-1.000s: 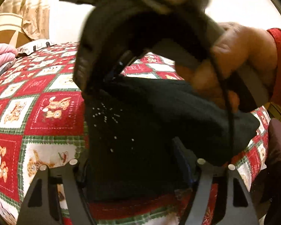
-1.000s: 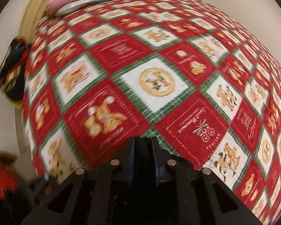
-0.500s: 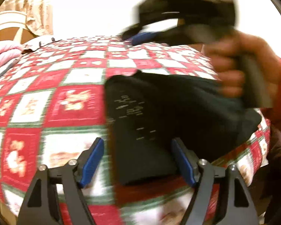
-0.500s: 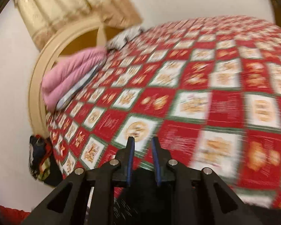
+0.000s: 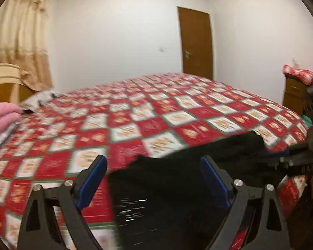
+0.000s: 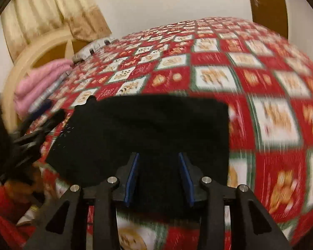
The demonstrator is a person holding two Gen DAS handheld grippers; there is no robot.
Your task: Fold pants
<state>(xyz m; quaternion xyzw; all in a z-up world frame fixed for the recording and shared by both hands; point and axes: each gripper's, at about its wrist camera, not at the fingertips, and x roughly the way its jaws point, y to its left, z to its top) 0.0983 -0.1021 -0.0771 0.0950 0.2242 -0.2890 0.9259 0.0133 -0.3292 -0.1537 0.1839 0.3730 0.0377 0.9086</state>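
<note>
Black pants (image 6: 152,129) lie folded compact on quilt (image 6: 271,79) near bed edge; left gripper (image 5: 152,179) jaws just opened wide, right gripper (image 6: 158,177) part open, opening too; neither grips cloth, likely releasing finished fold

Both views motion-smeared: bedspread (image 5: 148,125) pattern unreadable. Black pants (image 6: 148,129) show no fold lines or layers, near edge hidden behind right gripper (image 6: 158,175) fingers. Left wrist view: pants run off the bottom edge, right gripper cut off at frame's right side.
</note>
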